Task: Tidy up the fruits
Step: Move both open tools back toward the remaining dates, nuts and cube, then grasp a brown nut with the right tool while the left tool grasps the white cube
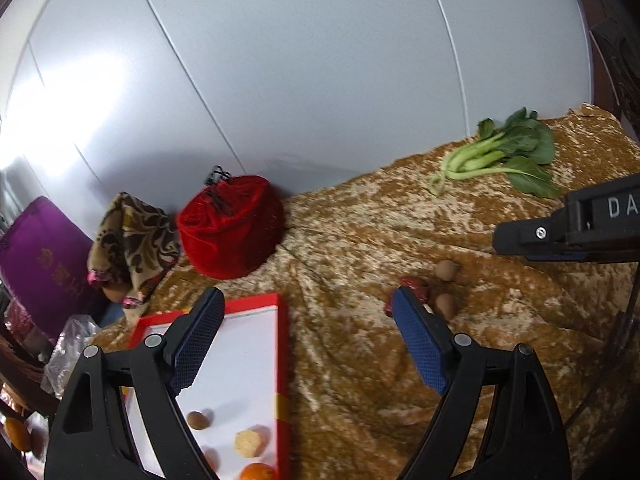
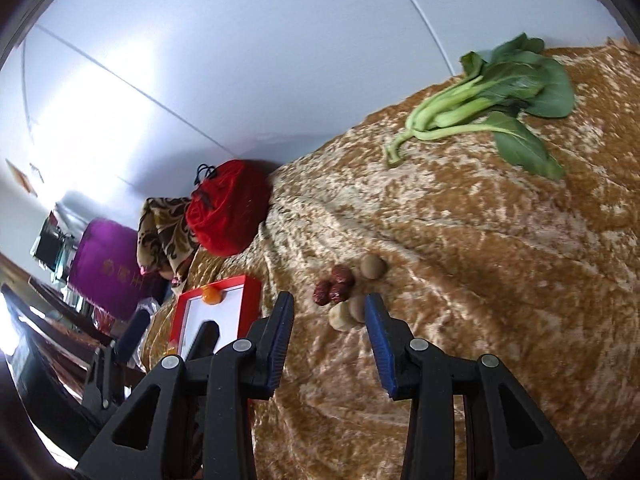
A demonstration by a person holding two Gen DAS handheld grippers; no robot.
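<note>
My left gripper [image 1: 306, 306] hangs open with nothing between its fingers, its left finger over a red-rimmed white tray [image 1: 282, 360]. The tray holds a brown longan [image 1: 198, 420], a pale round fruit [image 1: 250, 442] and an orange [image 1: 258, 472]. To the right, on the golden cloth, lie red dates [image 1: 412, 284] and two longans [image 1: 446, 270]. My right gripper [image 2: 330, 304] is partly open and empty, just short of that cluster: red dates [image 2: 336, 286], a longan [image 2: 374, 267] and two pale fruits [image 2: 340, 318]. The tray [image 2: 252, 292] shows at its left, with the orange [image 2: 211, 295] on it.
A bok choy [image 2: 488, 104] lies at the far right of the crumpled golden cloth [image 2: 480, 260]. A red velvet pouch [image 1: 230, 226], a patterned cloth bag [image 1: 132, 248] and a purple box [image 1: 44, 264] stand at the back left, against a pale wall. A plastic bag [image 1: 68, 352] sits beside the tray.
</note>
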